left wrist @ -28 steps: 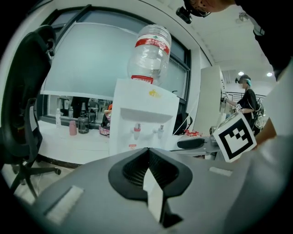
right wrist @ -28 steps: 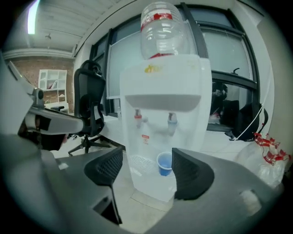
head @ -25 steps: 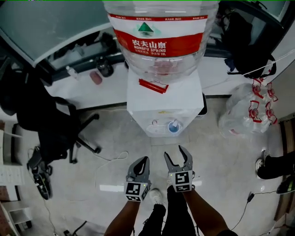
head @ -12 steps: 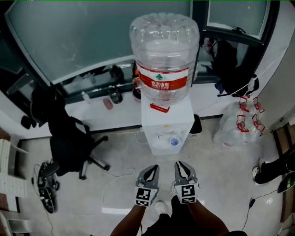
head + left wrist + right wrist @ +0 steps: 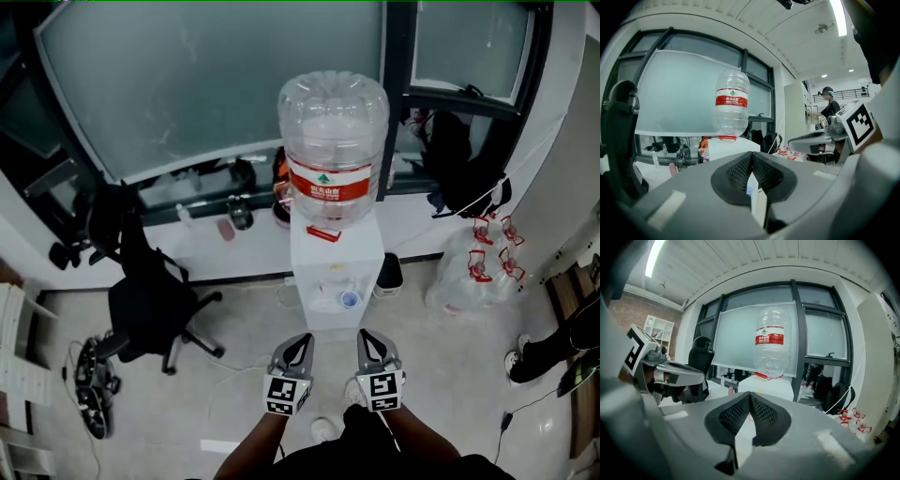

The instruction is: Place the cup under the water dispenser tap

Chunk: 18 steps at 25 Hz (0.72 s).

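Pulled back from the water dispenser (image 5: 336,272) since a second ago, the left tool (image 5: 301,340) and right tool (image 5: 368,337) both have jaws pressed together on nothing, the right's newly closed, while the blue cup (image 5: 349,299) stands under the dispenser's tap.

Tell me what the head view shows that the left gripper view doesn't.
Only the head view: the floor, the person's forearms, and the marker cube on the left gripper. Only the left gripper view: the ceiling light strip and a person standing far back. Both: the water dispenser with its big bottle, the frosted window, and the right gripper, fingers together.
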### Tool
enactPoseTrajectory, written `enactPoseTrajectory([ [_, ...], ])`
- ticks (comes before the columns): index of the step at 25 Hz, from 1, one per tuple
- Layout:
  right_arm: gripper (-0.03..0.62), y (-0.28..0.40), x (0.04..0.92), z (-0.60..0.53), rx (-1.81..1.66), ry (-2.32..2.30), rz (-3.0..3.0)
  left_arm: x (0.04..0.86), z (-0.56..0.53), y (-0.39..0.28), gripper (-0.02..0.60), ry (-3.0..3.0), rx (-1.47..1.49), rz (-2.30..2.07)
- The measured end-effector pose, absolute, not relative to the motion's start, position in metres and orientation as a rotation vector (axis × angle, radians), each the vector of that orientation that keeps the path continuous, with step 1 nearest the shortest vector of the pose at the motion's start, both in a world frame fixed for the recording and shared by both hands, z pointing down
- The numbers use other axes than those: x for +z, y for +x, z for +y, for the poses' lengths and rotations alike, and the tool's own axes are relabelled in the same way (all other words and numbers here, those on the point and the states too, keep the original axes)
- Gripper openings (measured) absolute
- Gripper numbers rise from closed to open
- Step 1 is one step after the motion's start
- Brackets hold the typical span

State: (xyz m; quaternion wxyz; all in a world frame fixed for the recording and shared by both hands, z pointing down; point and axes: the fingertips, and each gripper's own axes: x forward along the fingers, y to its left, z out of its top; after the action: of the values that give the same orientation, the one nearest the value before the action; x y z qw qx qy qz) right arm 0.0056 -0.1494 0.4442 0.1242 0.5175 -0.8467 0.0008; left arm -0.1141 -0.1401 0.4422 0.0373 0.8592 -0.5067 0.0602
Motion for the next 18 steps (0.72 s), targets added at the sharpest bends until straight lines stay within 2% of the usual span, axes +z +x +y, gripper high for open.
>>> enactPoseTrajectory([
  [18,0.002,-0.001,0.413,-0.140,-0.086,1.461,-2.488,0.409,-0.122,-0.107,0.017,2.687,0.107,-1.528],
])
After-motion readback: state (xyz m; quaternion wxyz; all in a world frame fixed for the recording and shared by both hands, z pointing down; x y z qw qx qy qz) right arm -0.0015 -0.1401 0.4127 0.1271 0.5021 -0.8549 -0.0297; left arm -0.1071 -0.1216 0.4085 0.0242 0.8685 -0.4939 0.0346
